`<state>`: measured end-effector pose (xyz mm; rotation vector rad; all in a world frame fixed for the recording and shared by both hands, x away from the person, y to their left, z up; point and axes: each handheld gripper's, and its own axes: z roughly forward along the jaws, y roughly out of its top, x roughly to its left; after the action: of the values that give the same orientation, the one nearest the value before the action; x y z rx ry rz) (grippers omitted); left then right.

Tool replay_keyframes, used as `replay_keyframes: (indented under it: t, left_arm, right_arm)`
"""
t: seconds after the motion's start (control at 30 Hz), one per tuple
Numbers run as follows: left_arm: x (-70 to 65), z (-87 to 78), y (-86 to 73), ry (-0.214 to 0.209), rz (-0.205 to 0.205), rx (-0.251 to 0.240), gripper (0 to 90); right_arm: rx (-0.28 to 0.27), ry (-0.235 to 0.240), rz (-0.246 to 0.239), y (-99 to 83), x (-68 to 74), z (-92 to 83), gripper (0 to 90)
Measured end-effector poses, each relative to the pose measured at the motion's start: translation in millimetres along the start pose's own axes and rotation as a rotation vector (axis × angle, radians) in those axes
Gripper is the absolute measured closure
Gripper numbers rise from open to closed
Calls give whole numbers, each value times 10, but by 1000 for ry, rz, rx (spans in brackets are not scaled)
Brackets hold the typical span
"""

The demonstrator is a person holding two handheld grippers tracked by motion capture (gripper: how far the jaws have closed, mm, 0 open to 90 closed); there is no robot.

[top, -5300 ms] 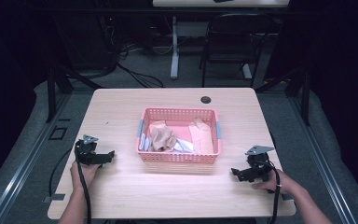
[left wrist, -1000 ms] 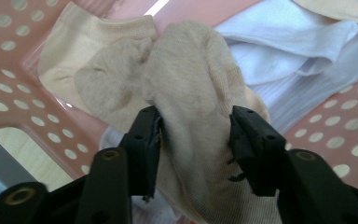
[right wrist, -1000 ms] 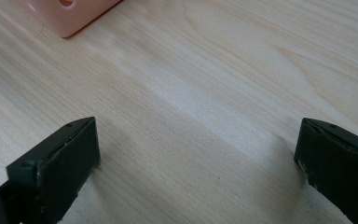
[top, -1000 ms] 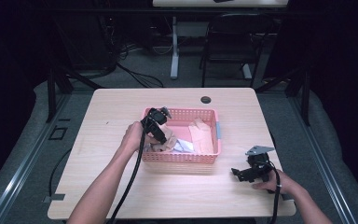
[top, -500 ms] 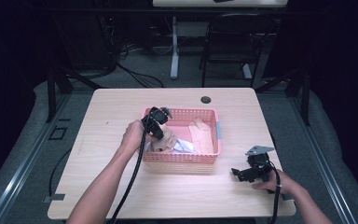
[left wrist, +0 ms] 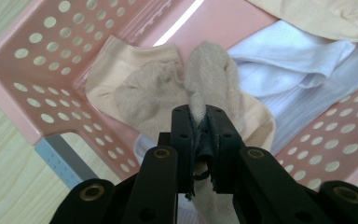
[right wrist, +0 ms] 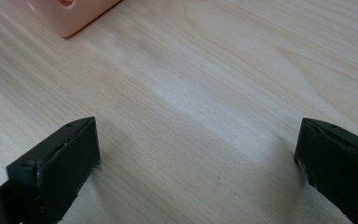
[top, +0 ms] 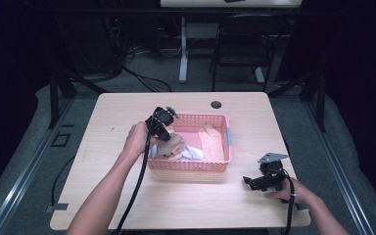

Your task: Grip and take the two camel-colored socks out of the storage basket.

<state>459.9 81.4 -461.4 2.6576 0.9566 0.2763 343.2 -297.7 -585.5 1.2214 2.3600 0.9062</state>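
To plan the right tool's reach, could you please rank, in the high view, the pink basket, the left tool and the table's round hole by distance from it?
1. Pink basket, to its left.
2. Left tool, over the basket's far-left corner.
3. Round hole, near the table's far edge.

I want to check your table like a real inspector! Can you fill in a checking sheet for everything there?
Surface: pale wooden table, with a dark round hole near its far edge.
Job's things: pink perforated plastic basket holding a beige knitted sock, other beige cloth and white cloth.
Clutter: nothing seen.
Grippers: left gripper shut on the beige sock inside the basket; right gripper open, low over bare wood.
Cables: black cable trails from the left gripper.
Surroundings: dark chair and floor cables behind.
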Motion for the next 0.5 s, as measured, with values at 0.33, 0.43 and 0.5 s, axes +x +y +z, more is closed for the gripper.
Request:
replay_keyframes:
  t: [0.33, 0.43, 0.5]
  left_arm:
    - [33, -162, 57, -14, 13, 6, 850]
    - [34, -221, 82, -19, 18, 4, 850]
    - [38, -267, 97, -40, 22, -6, 849]
  right_arm:
    - [0, 1, 1, 0, 0, 0, 0]
    - [0, 0, 1, 0, 0, 0, 0]
    - [0, 0, 1, 0, 0, 0, 0]
